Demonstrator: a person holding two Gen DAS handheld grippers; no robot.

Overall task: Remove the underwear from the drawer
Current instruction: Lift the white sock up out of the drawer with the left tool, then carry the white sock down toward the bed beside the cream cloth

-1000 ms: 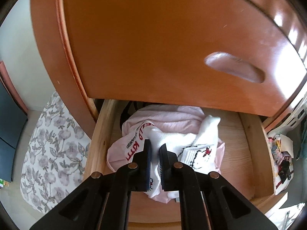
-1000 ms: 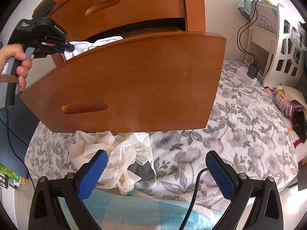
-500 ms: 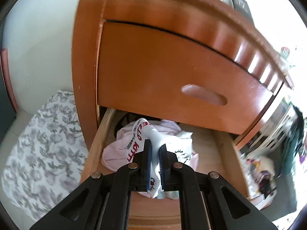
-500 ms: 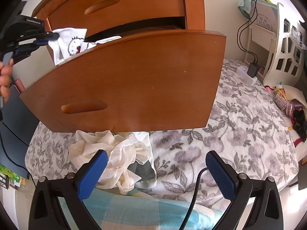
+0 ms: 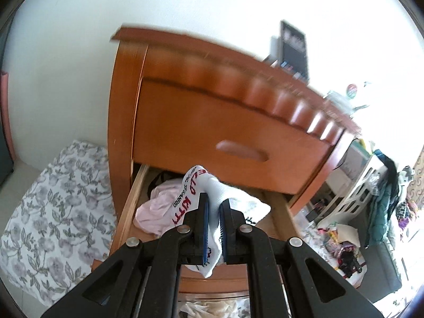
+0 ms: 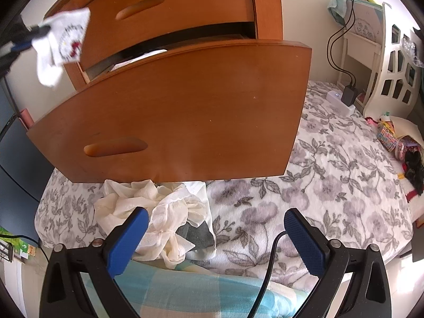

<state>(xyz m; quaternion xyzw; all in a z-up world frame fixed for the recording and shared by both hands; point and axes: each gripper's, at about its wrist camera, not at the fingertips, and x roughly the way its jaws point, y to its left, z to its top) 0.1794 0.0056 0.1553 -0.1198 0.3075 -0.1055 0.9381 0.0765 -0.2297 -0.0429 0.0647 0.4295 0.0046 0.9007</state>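
White cotton, red lettering on the band: the underwear (image 5: 212,206) is pinched between the pads of my left gripper (image 5: 212,225), jaws pressed nearly together on the fabric. It hangs in the air above the open drawer (image 5: 127,206), clear of the contents, one end drooping below the pads. From the right wrist view the same piece (image 6: 62,42) shows at upper left, beside the dresser (image 6: 185,13), with a cartoon print on its face; that view is blurred there.

Inside the drawer: a pale pink garment (image 5: 159,206) bunched at the left front, something dark behind it that I cannot make out. Bare wood floor on the right of the drawer. The drawer above it (image 5: 225,145) is shut.

My right gripper (image 6: 214,241) hangs with its blue pads (image 6: 127,241) spread wide, nothing between them. Below it, a heap of cream-white clothes (image 6: 159,212) lies on the floral bedspread (image 6: 318,180), just under the drawer front (image 6: 185,111), with a grey piece partly under the heap. A black cable (image 6: 267,270) runs up between the fingers. A teal checked cloth (image 6: 185,291) fills the near edge.
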